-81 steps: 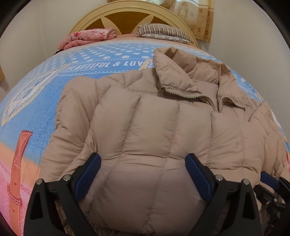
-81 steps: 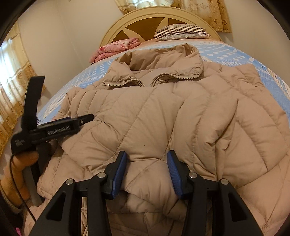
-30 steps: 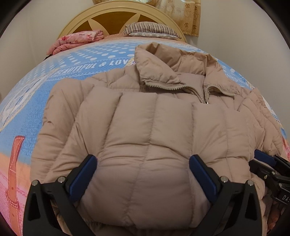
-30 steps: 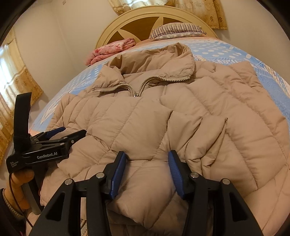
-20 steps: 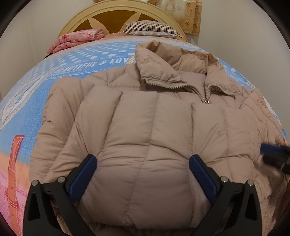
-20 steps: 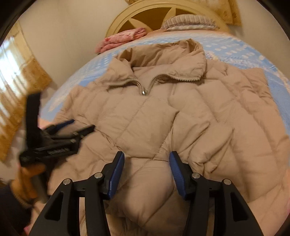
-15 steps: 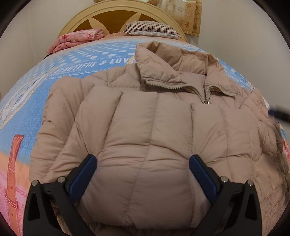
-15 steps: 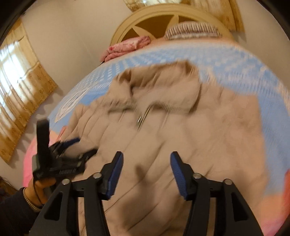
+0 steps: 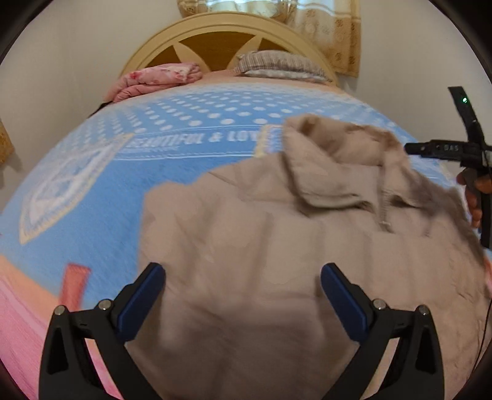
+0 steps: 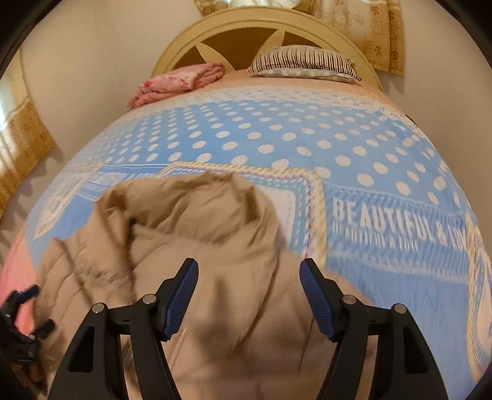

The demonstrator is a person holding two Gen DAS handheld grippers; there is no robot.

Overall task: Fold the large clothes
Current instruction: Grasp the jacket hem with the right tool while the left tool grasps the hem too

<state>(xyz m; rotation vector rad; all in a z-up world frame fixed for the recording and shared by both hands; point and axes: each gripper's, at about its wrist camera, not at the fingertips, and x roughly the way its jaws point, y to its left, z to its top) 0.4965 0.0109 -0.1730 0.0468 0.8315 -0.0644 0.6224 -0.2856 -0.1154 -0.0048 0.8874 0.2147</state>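
Beige quilted puffer jacket (image 9: 276,261) on the blue polka-dot bedspread (image 10: 307,138); both grippers (fingers spread, empty) have pulled away, right gripper (image 10: 249,295) farther.

Cream arched headboard (image 10: 267,23), curtained window (image 10: 18,132)

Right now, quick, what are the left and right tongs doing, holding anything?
Left tongs: open wide over the beige jacket, gripping nothing.
Right tongs: open above the jacket's collar, gripping nothing.
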